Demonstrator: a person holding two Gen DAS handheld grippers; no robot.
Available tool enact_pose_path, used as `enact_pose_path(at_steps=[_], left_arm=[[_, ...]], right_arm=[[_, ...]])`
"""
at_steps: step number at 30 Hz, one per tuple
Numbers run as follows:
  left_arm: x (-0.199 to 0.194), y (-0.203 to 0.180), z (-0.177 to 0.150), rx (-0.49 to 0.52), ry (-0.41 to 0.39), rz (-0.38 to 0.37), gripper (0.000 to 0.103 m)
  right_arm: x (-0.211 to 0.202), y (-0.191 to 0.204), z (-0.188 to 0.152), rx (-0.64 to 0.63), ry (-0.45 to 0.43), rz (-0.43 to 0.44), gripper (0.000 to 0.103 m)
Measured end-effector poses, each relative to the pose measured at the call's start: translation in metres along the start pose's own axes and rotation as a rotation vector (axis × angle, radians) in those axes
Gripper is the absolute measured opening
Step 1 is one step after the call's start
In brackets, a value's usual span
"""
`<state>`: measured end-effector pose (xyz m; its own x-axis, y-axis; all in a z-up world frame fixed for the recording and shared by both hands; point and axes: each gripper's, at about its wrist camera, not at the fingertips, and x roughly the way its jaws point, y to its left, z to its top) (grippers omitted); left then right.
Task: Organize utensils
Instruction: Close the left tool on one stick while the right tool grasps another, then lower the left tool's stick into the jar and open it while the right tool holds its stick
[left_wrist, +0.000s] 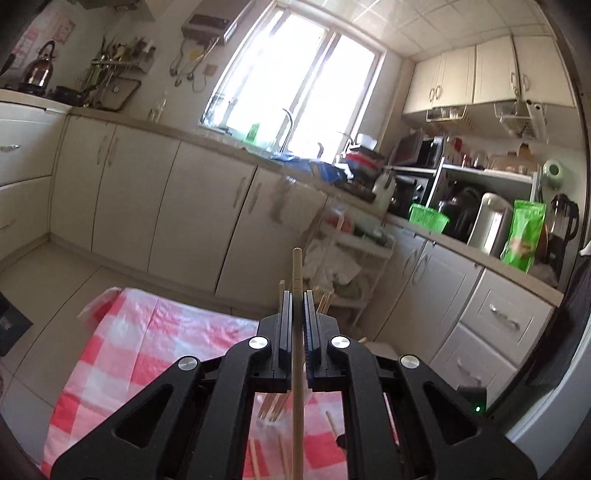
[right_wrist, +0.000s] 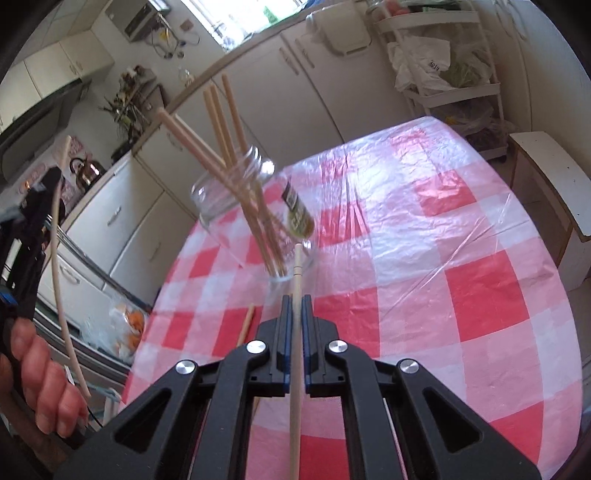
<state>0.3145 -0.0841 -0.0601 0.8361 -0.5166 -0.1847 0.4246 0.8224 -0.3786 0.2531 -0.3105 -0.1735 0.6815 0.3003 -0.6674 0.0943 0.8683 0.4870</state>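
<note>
My left gripper is shut on a wooden chopstick that points up past its fingertips, above the table. My right gripper is shut on another chopstick, its tip just in front of a clear glass jar that stands on the red-and-white checked tablecloth and holds several chopsticks. The left gripper with its chopstick also shows at the left edge of the right wrist view. More chopsticks show below the left gripper.
A loose chopstick lies on the cloth left of my right gripper. Kitchen cabinets, a white trolley and a wooden stool surround the table. A plastic bag hangs beyond the table's left edge.
</note>
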Motion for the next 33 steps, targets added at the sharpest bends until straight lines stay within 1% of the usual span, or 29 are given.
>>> enact_pose_path(at_steps=[3, 6, 8, 11, 15, 19, 23, 27, 31, 33], left_arm=[[0.006, -0.013, 0.014, 0.011, -0.087, -0.002, 0.005], [0.011, -0.026, 0.025, 0.013, -0.148, -0.001, 0.005], [0.018, -0.033, 0.029, 0.003, -0.172, -0.008, 0.005], [0.032, -0.032, 0.037, -0.024, -0.206, -0.005, 0.005], [0.056, -0.025, 0.041, -0.049, -0.226, 0.001, 0.005], [0.077, -0.022, 0.037, -0.023, -0.253, 0.04, 0.005], [0.097, -0.016, 0.029, -0.007, -0.253, 0.073, 0.005], [0.109, -0.013, 0.026, -0.01, -0.262, 0.087, 0.005], [0.118, -0.016, 0.028, 0.009, -0.292, 0.093, 0.005], [0.123, -0.019, 0.027, 0.023, -0.292, 0.091, 0.005]], right_arm=[[-0.01, 0.002, 0.003, 0.015, -0.058, 0.02, 0.006], [-0.018, 0.0, 0.009, 0.033, -0.118, 0.032, 0.006], [-0.022, -0.001, 0.011, 0.034, -0.141, 0.033, 0.006], [-0.025, 0.0, 0.013, 0.034, -0.164, 0.034, 0.006], [-0.026, -0.002, 0.012, 0.045, -0.169, 0.038, 0.006], [-0.025, -0.003, 0.012, 0.057, -0.17, 0.044, 0.006], [-0.022, -0.003, 0.012, 0.061, -0.165, 0.05, 0.006], [-0.02, -0.002, 0.01, 0.062, -0.16, 0.053, 0.006], [-0.02, -0.003, 0.01, 0.067, -0.16, 0.047, 0.006], [-0.02, -0.003, 0.01, 0.071, -0.162, 0.048, 0.006]])
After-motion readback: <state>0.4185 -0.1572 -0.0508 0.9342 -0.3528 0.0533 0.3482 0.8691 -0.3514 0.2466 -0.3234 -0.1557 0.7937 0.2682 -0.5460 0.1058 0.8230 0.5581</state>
